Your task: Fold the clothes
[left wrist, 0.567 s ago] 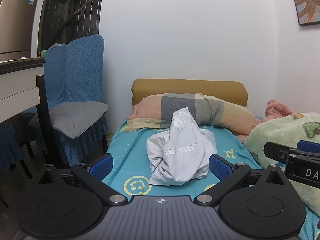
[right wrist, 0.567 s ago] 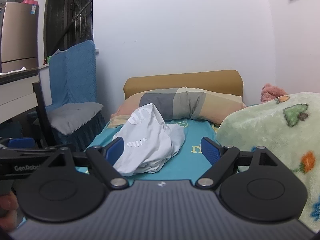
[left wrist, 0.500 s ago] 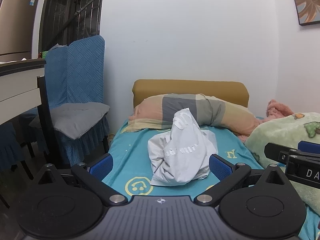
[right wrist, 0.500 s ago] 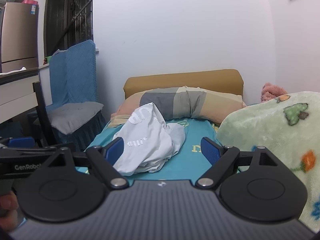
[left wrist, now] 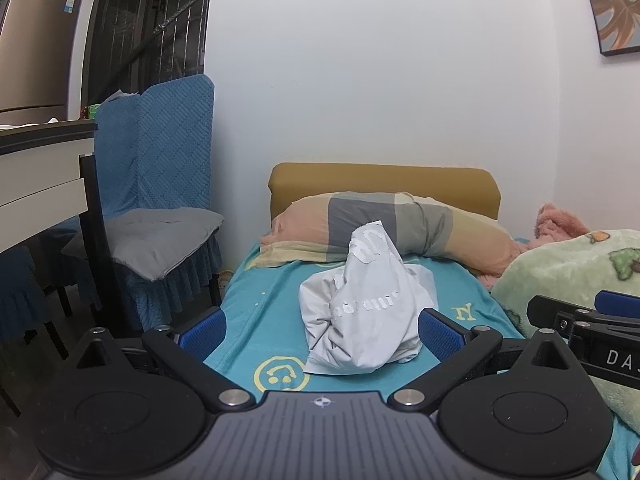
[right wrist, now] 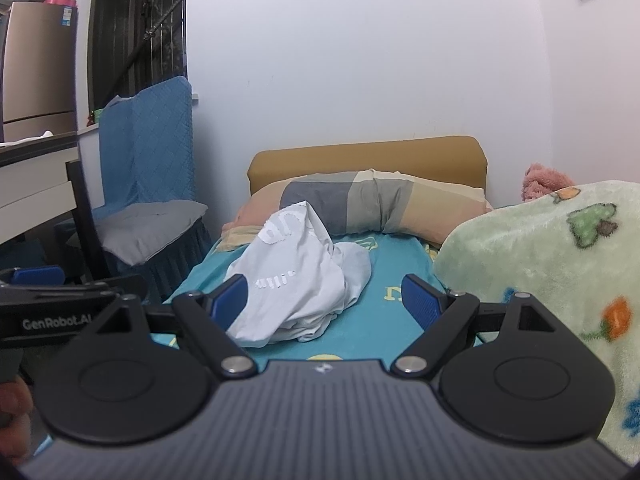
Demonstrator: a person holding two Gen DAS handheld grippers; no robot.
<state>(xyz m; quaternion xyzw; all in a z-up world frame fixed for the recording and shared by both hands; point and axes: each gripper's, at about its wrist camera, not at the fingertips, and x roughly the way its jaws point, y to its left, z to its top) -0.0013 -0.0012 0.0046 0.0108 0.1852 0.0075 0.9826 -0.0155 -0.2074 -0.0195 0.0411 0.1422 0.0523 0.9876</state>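
A crumpled white garment (left wrist: 368, 304) with pale printed lettering lies in a heap on the teal bed sheet (left wrist: 272, 312), in front of the pillow. My left gripper (left wrist: 322, 330) is open, its blue pads wide apart, short of the heap and holding nothing. In the right wrist view the same garment (right wrist: 300, 284) sits left of centre. My right gripper (right wrist: 326, 298) is open too, its left pad in front of the heap's near edge; I cannot tell if it touches. Each gripper shows at the edge of the other's view.
A striped pillow (left wrist: 384, 228) and mustard headboard (left wrist: 384, 180) close the far end of the bed. A green fleece blanket (right wrist: 552, 264) piles up on the right. A blue-covered chair (left wrist: 160, 216) with a grey cushion and a white desk (left wrist: 36, 172) stand left of the bed.
Both views have shifted very slightly; the garment lies as before and both grippers stay open.
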